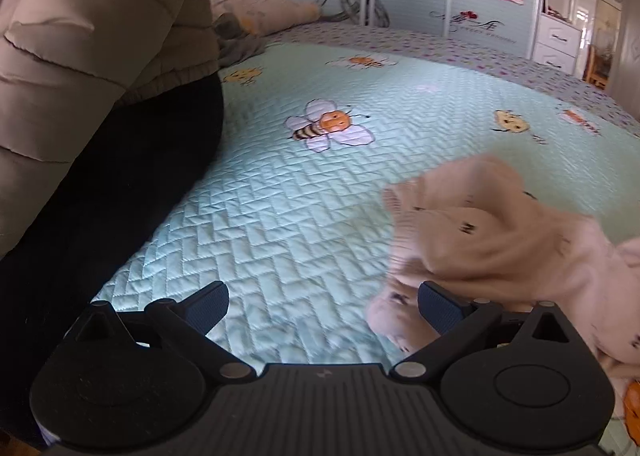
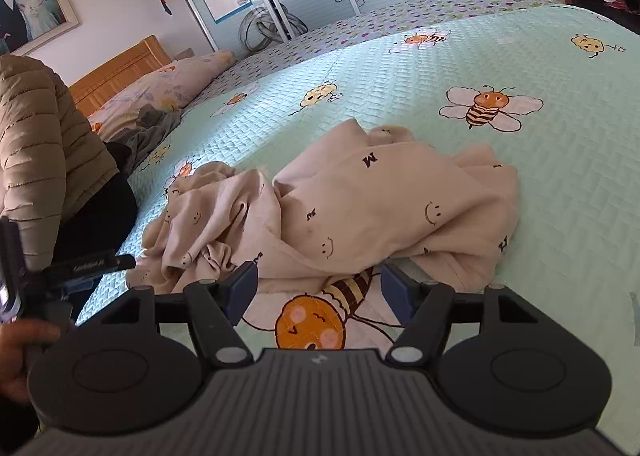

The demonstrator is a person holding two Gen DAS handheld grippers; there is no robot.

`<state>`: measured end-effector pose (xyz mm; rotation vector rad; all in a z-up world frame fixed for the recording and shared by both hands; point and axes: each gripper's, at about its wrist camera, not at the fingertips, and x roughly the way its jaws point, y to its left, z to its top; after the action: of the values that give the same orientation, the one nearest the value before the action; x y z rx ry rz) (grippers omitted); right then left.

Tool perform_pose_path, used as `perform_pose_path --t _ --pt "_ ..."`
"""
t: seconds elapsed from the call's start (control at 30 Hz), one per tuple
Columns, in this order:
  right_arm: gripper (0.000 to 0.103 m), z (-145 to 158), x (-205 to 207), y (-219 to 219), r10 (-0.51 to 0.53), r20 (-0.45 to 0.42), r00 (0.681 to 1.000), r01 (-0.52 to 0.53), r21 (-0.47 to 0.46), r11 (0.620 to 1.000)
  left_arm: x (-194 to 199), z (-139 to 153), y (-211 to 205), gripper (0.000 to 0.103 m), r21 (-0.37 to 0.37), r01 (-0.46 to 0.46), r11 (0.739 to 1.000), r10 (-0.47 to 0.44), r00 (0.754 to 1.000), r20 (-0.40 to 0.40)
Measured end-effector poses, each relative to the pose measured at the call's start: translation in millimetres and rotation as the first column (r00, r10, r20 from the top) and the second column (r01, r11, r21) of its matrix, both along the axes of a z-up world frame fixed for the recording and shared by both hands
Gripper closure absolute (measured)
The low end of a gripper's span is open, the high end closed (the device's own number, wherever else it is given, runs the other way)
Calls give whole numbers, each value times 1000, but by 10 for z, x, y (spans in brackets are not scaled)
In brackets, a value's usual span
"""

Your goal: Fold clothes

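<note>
In the left wrist view, the left tool (image 1: 323,306) hangs low over the bed (image 1: 280,192) with its jaws spread wide and nothing between them; the cream garment (image 1: 492,240) lies bunched just to the tool's right, its nearest fold blurred and brushing the right finger, which suggests the tool is placed to reach a loose edge. In the right wrist view, the right tool (image 2: 318,292) likewise stands agape and empty just short of the garment's near hem, the cloth (image 2: 360,208) heaped in unfolded ridges ahead of it, so both tools seem lined up on opposite sides of the garment.
</note>
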<state>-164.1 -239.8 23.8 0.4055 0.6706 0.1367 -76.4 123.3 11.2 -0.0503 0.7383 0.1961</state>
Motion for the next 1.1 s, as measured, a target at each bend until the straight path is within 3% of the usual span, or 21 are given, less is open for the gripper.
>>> perform_pose_path --t 0.37,0.73,0.83,0.9,1.1 --pt "33 -165 93 -87 -4 -20 1000 5 42 999 422 -112 53 2 60 4 998 -2 1000 -25" --pt "33 -355 195 -154 -5 -66 998 8 50 999 583 -283 399 1 -36 53 998 -55 997 -48" --pt "33 -389 214 -141 -1 -76 997 4 40 999 671 -346 510 1 -154 88 984 -94 995 -31" --pt "33 -398 224 -135 -2 -82 997 5 34 999 762 -399 525 1 -181 89 979 -97 995 -35" --pt "33 -380 262 -117 -3 -81 997 5 23 1000 919 -464 429 1 -63 133 989 -138 988 -70"
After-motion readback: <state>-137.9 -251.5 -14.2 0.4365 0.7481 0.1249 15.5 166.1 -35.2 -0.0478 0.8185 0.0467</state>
